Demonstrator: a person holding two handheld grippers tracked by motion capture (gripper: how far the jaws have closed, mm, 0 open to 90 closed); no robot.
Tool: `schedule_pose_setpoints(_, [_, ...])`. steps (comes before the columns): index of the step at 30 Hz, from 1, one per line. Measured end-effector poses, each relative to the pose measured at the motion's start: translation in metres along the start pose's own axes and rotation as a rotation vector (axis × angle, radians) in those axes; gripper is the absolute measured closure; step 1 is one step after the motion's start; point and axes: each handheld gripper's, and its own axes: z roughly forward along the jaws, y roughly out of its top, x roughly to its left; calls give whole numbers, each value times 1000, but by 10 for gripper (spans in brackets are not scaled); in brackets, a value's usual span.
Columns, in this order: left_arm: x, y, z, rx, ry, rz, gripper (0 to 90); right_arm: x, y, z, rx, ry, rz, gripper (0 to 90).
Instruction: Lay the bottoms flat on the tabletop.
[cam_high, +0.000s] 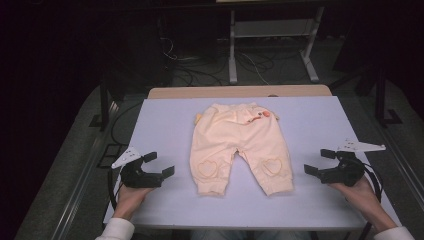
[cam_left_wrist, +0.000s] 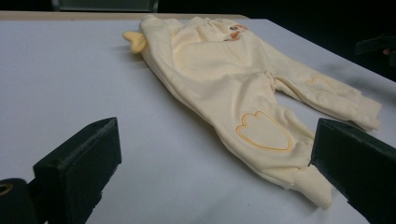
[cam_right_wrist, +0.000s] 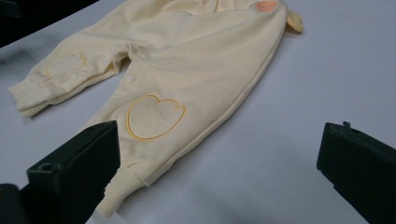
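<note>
On the table (cam_high: 160, 125), pale-yellow trousers (cam_high: 239, 145)

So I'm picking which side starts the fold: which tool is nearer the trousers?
Left, narrowly. The left tool sits just off the trousers beside their left cuff; the right tool sits slightly farther from the right cuff.

baby pants (cam_high: 240, 145) flat mid-table (cam_high: 320, 120) in front of us, our left gripper (cam_high: 159, 165) left of them, right gripper (cam_high: 320, 161) right
</note>
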Motion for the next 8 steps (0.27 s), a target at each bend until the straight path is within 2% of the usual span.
schedule_pose_setpoints(8, [-2, -4, 0, 5, 0, 9, 14, 0, -5, -1, -5, -6, 5, 0])
